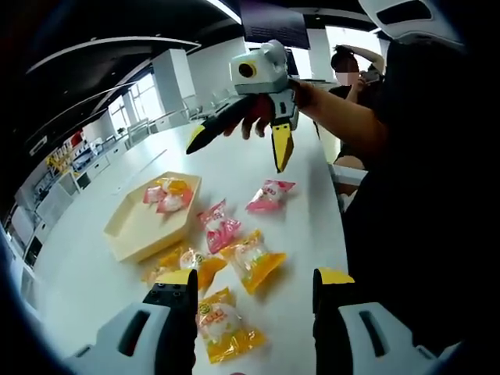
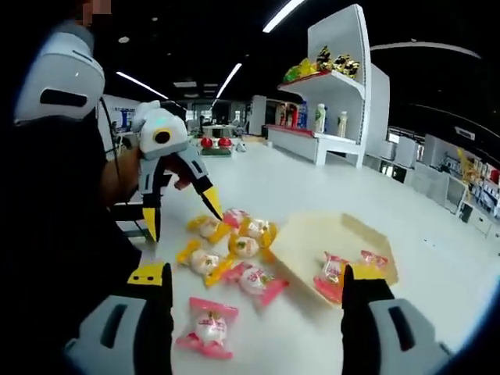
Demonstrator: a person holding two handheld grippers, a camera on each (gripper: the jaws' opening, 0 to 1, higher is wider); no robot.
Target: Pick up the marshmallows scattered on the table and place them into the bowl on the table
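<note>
Nearest the left gripper, between its spread, empty jaws, lies a yellow-wrapped marshmallow on the white table, with more packets just beyond it: an orange-yellow one, a pink one and another yellow one close against the bowl's near edge. A further pink packet lies apart, toward the person's side. The shallow cream bowl already holds a few packets. The right gripper is also spread wide and holds nothing; in its own view a pink marshmallow sits nearest, just inside its left jaw, and the bowl lies ahead to the right. The step in hand looks like choosing and closing on one packet. For a clean pick, I would lower the left gripper straight over the nearest yellow packet, centre the puffy middle between the jaws instead of the crinkly end, and squeeze gently, since these wrappers probably slip and crush. Taking the outlying packets first should keep the jaws from nudging the cluster by the bowl.
</note>
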